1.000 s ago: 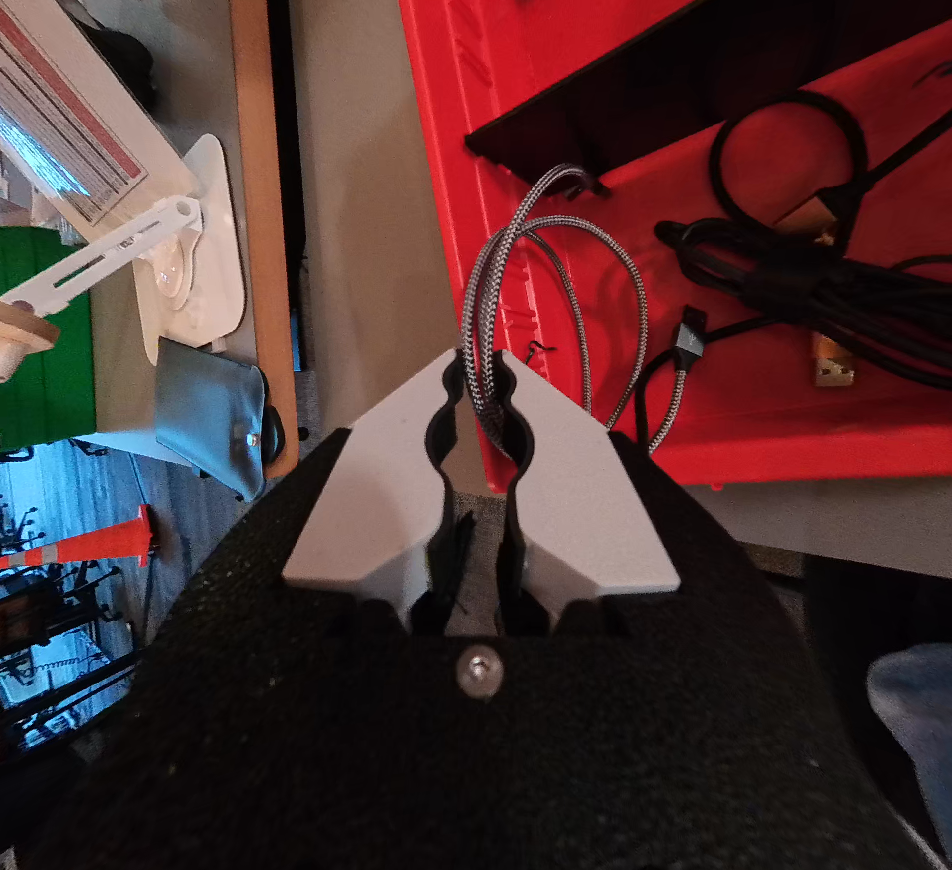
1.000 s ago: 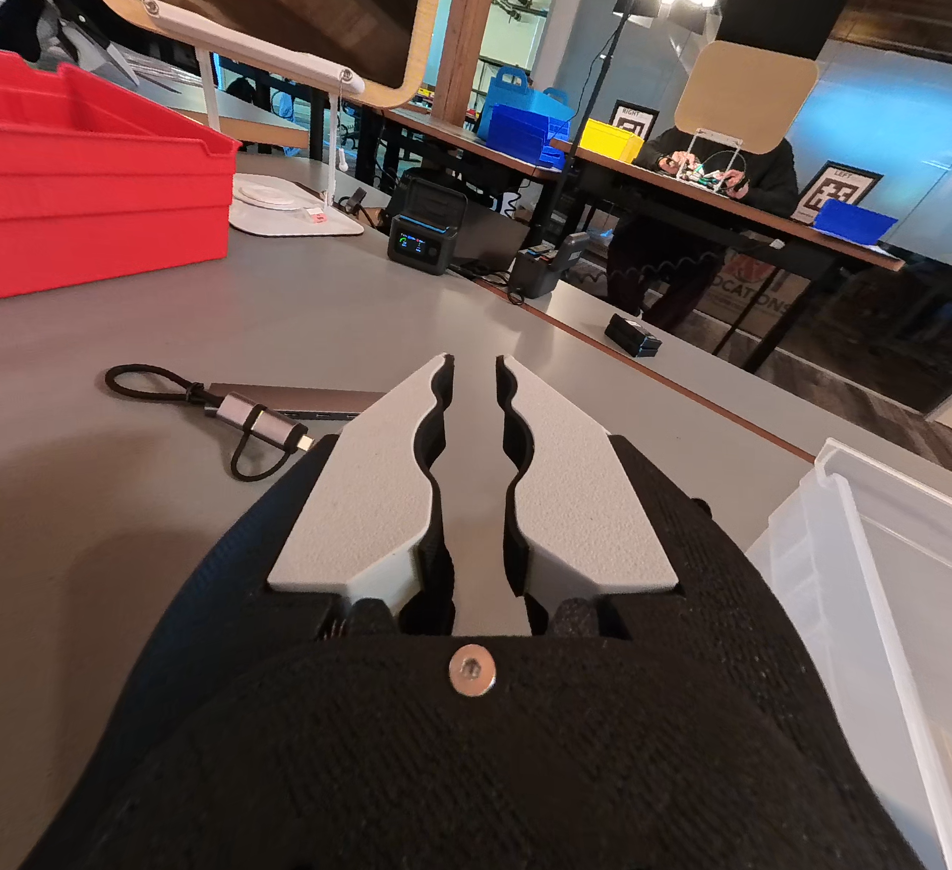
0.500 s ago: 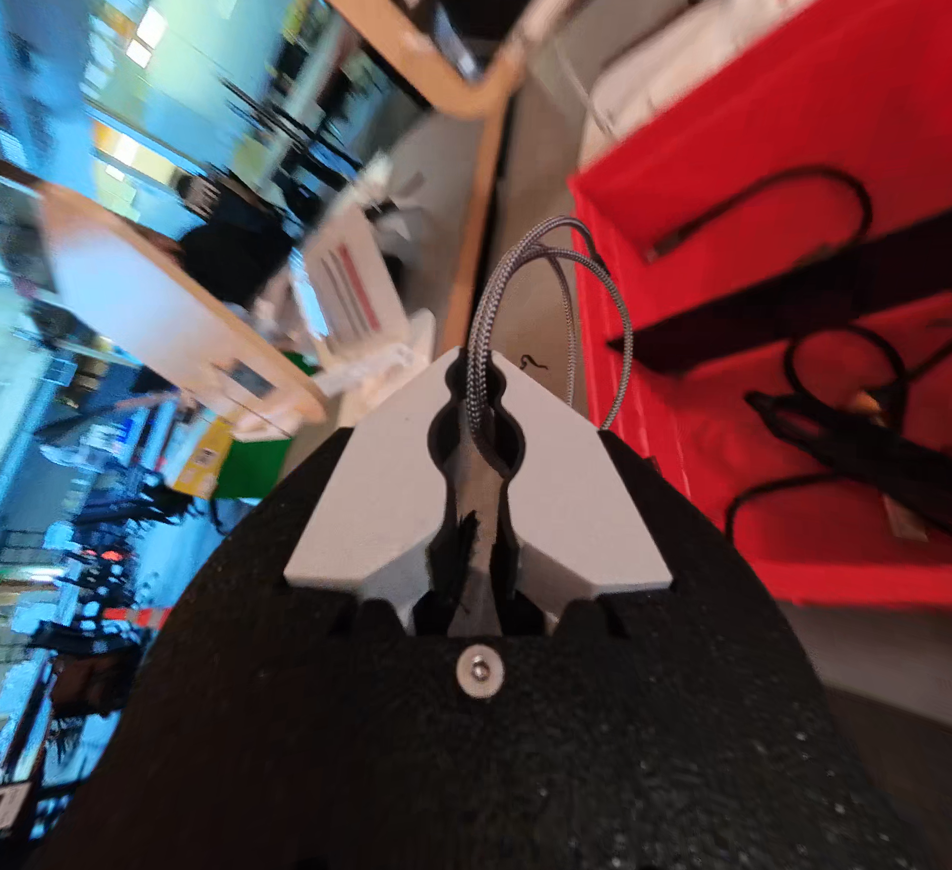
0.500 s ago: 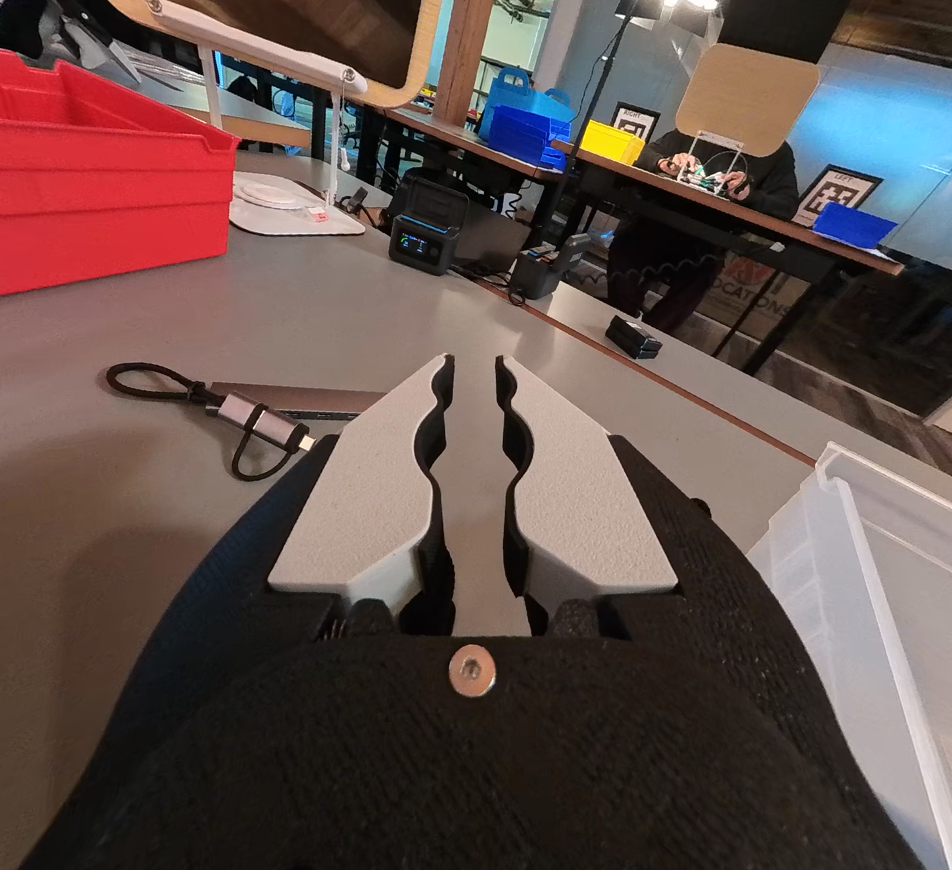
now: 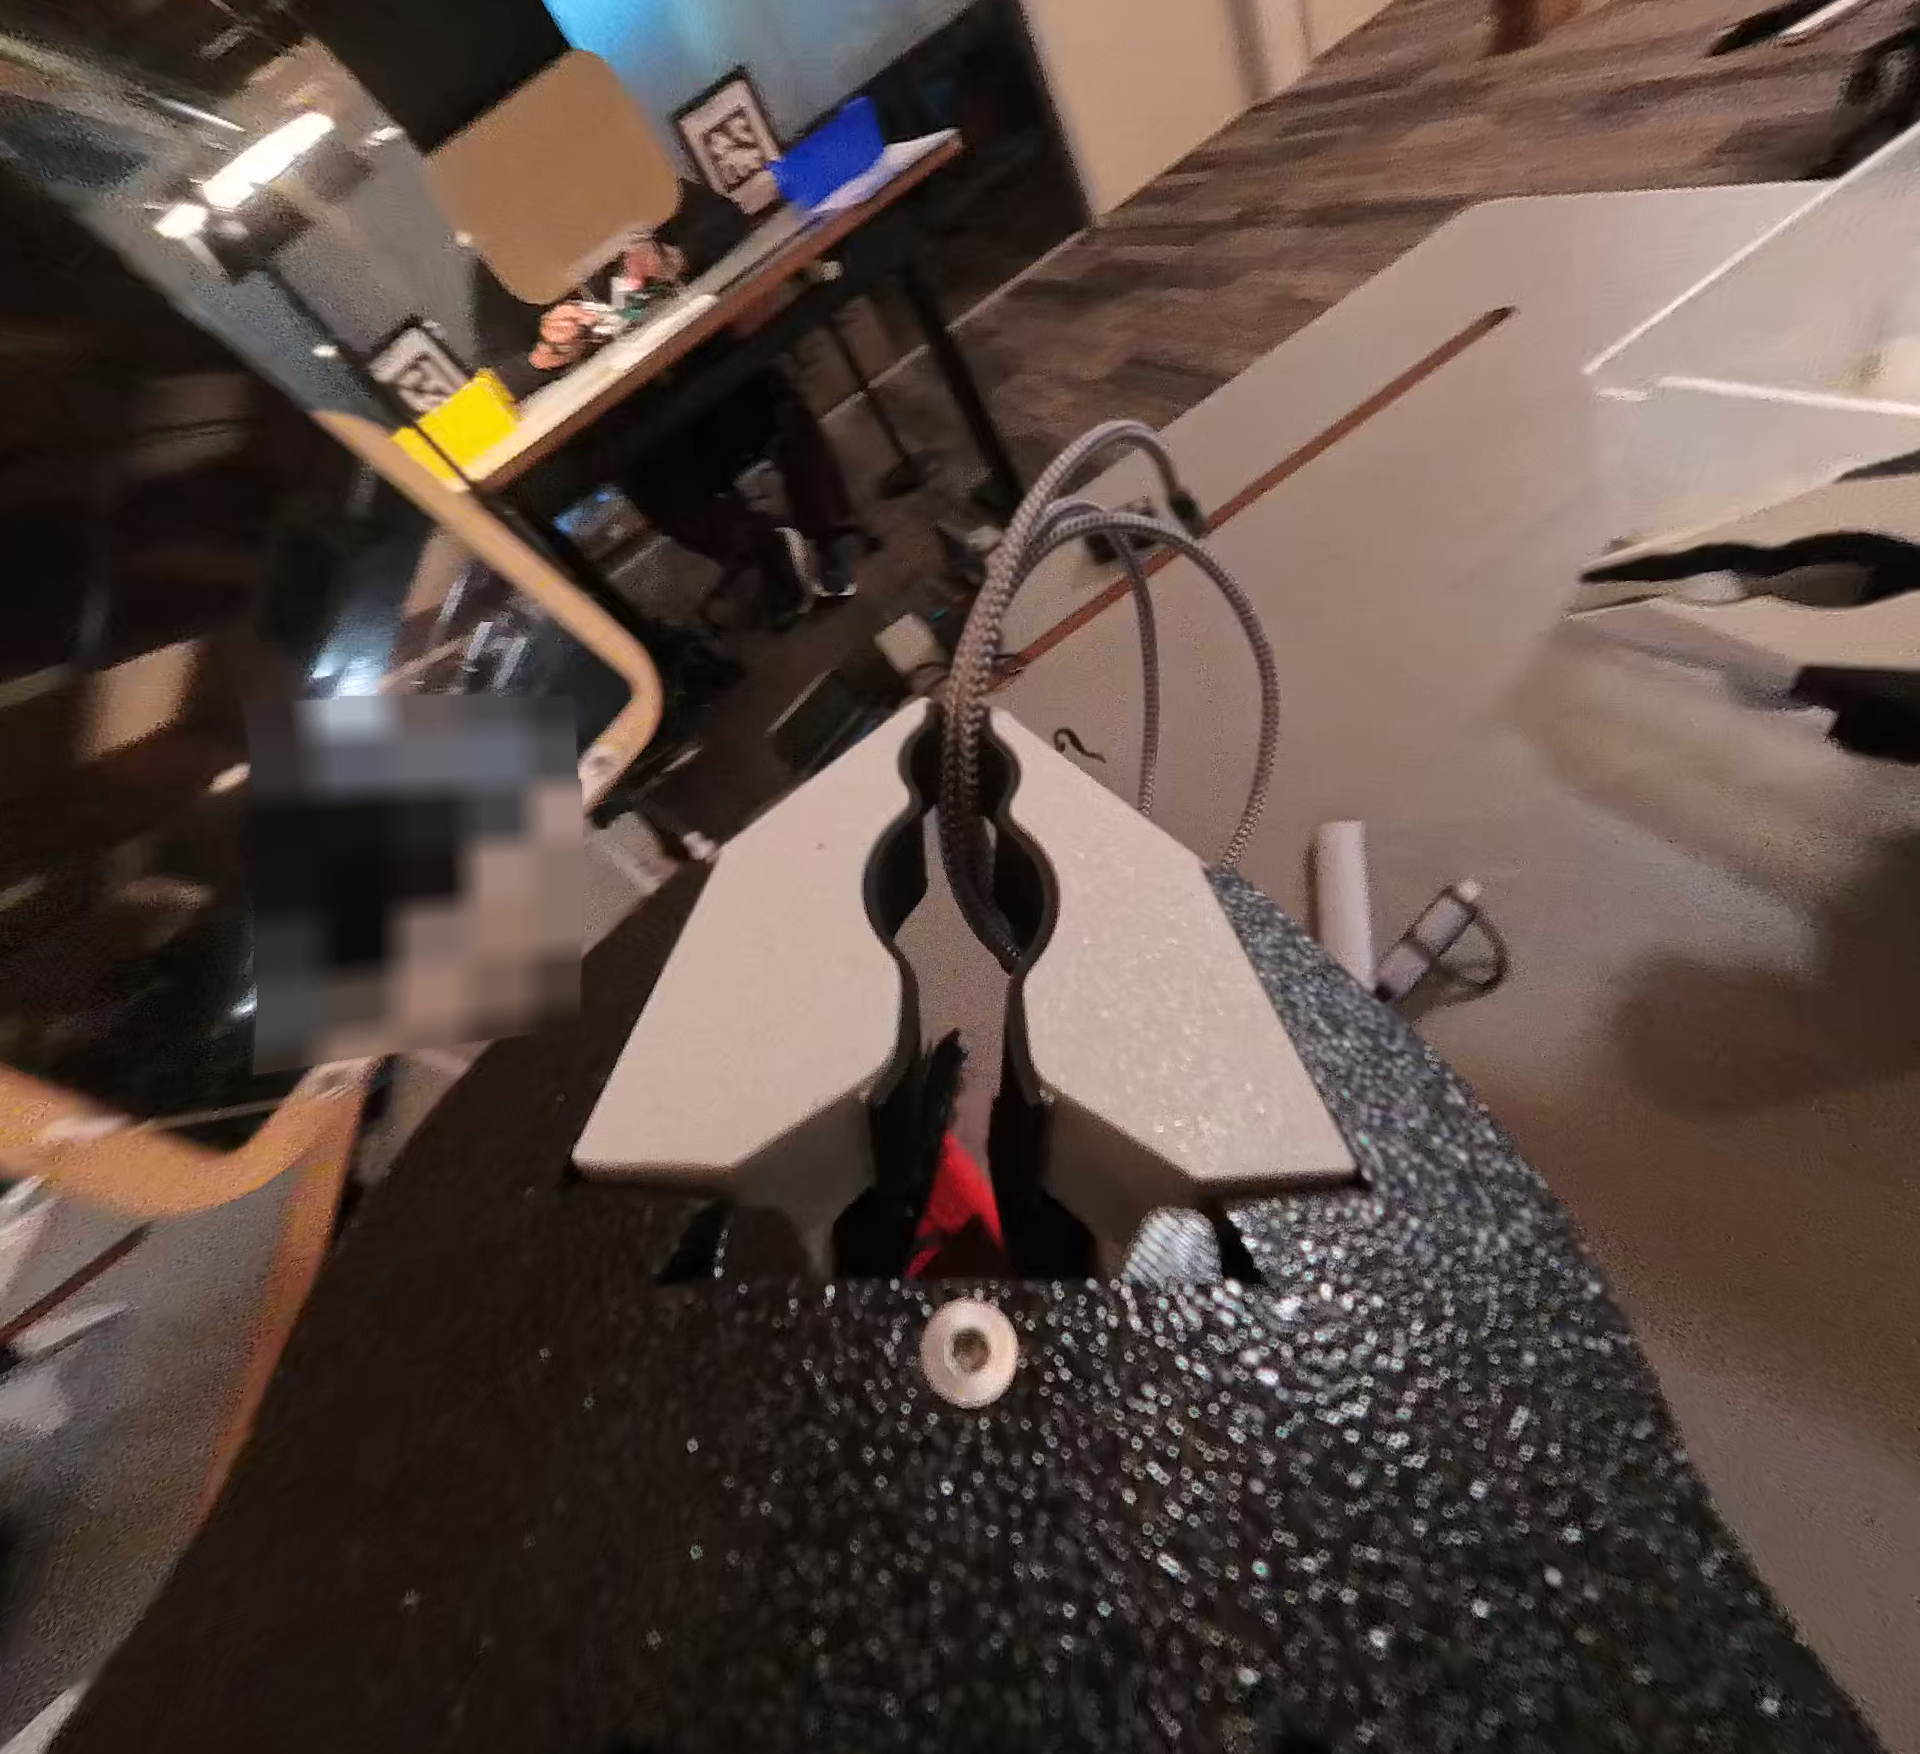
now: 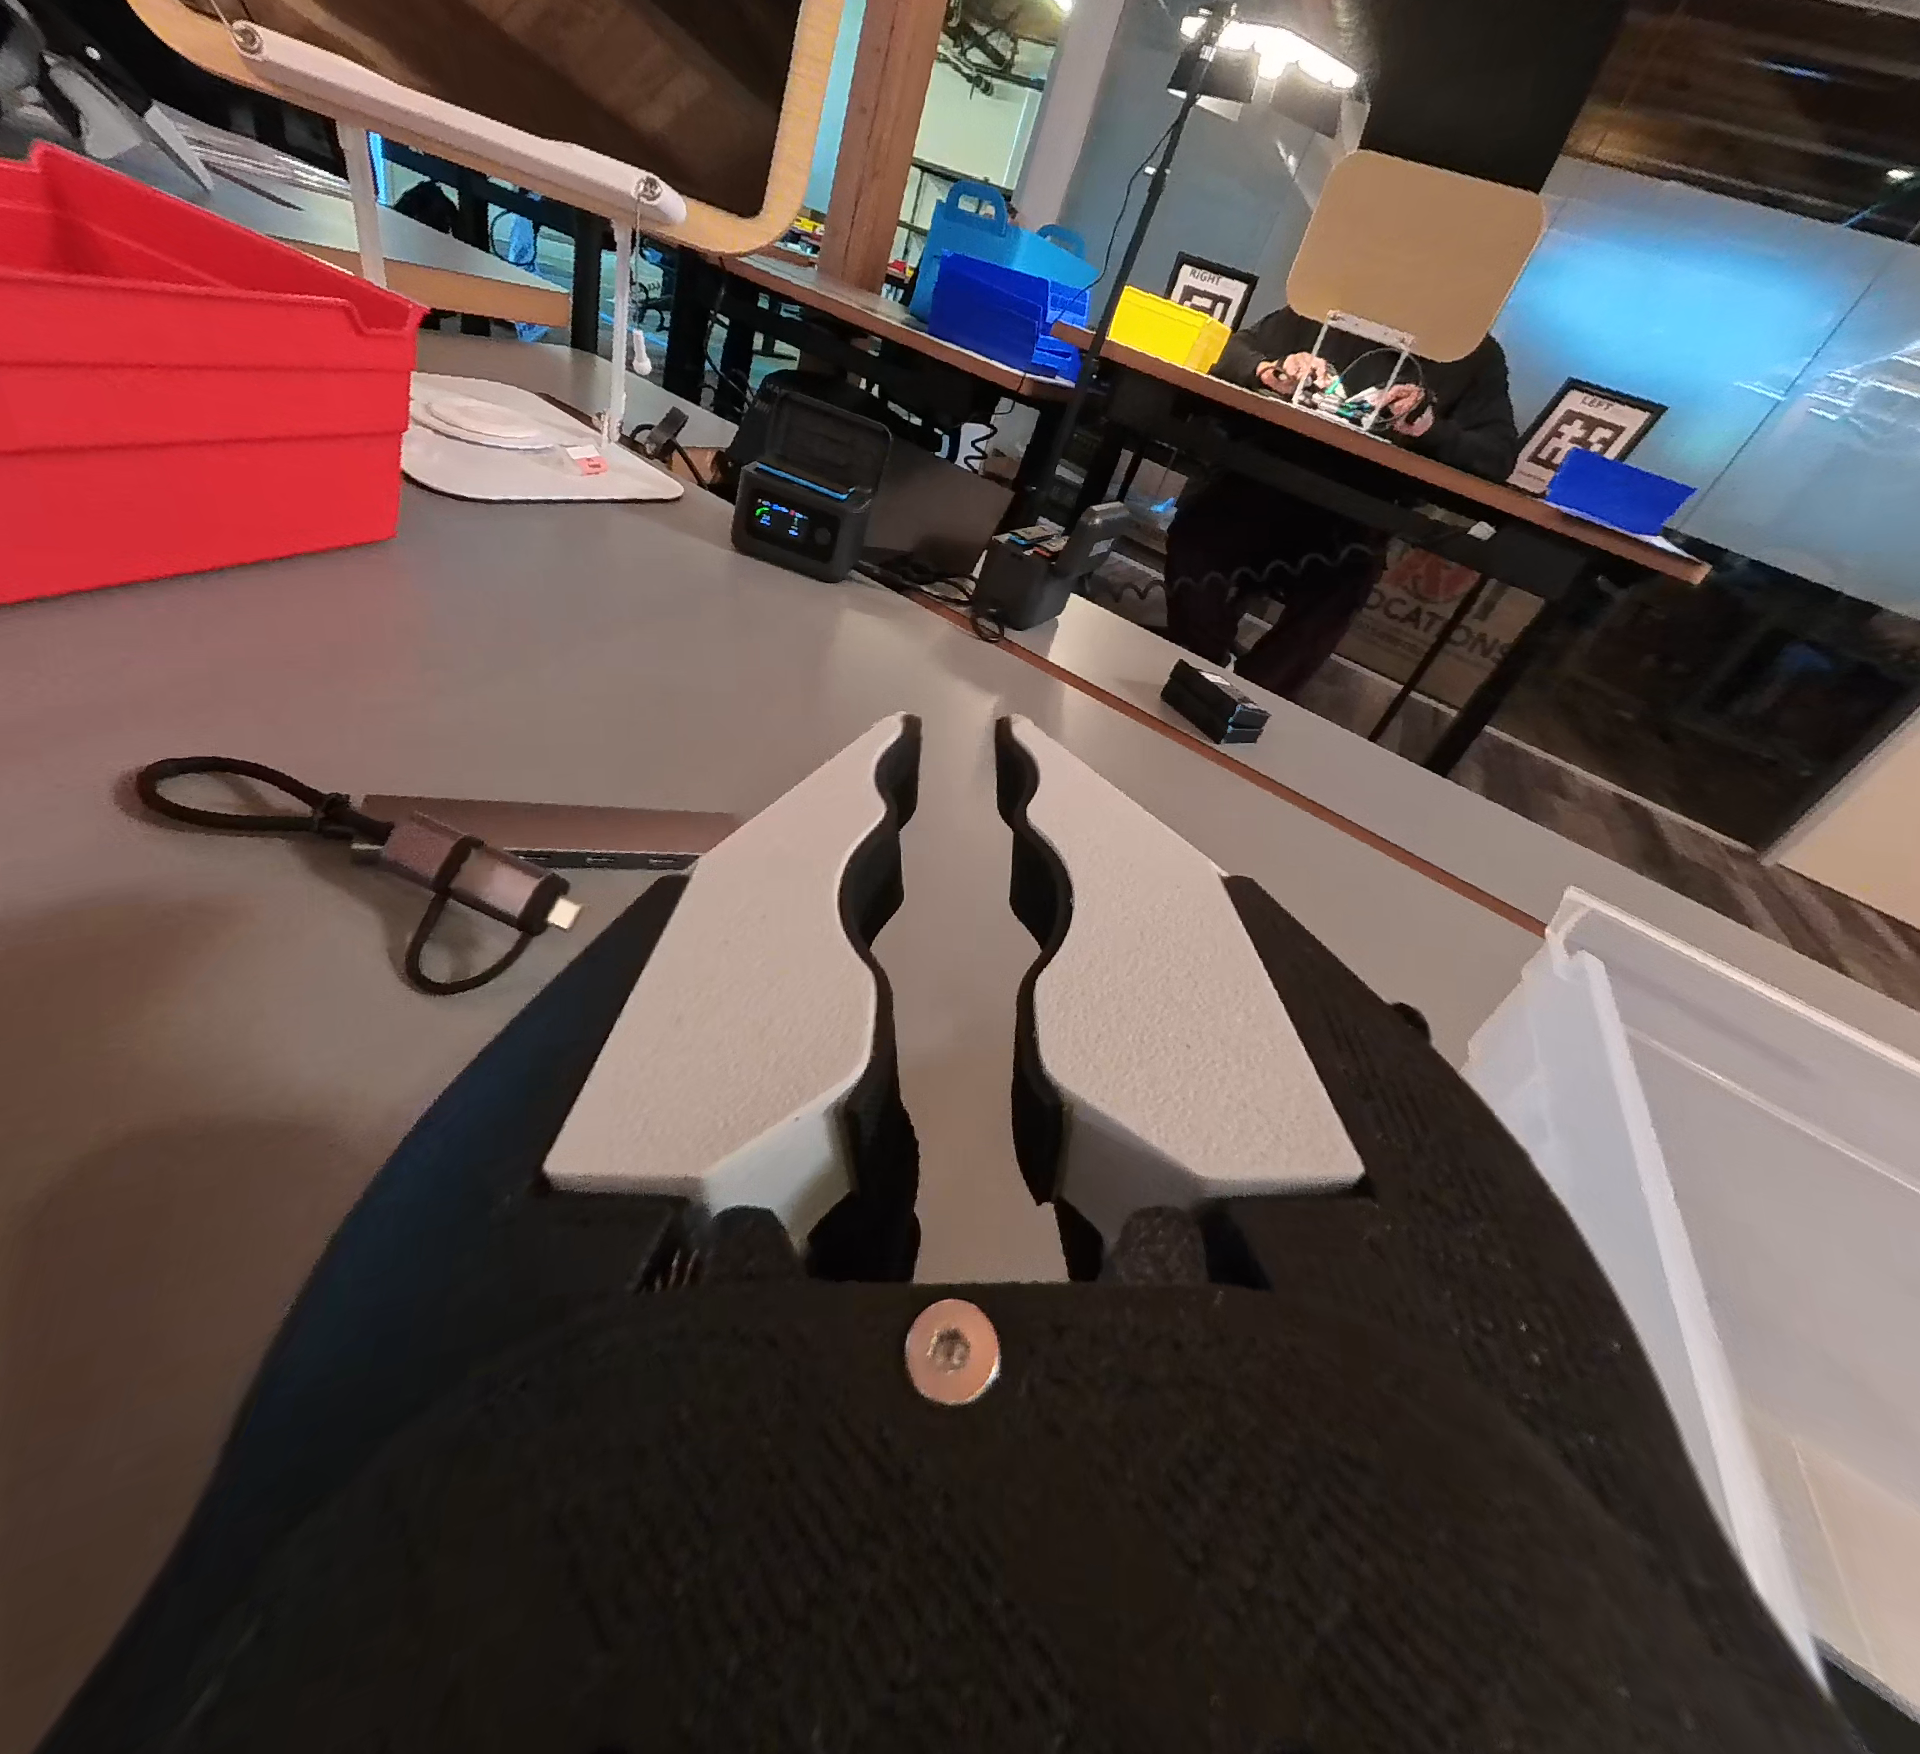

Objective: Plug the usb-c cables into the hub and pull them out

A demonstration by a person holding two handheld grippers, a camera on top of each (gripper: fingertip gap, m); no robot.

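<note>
So the left gripper [image 5: 961, 748] has swung away from the red bin, jaws clamped on the braided cable [image 5: 1049, 561], now over the surface [image 5: 1455, 561]; the right gripper [image 6: 956, 733] waits, jaws narrowly parted, beside the hub [image 6: 540, 826].

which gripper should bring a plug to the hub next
Left, most likely. The left gripper is shut on the braided cable. The right gripper is open and empty, close by the hub, better for steadying it.

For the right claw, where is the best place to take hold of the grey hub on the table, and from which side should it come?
Probably across the hub's long flat body, coming from above: it lies flat on the table, thin and narrow. Stay off its short cable end. The right claw stands open and empty.
</note>
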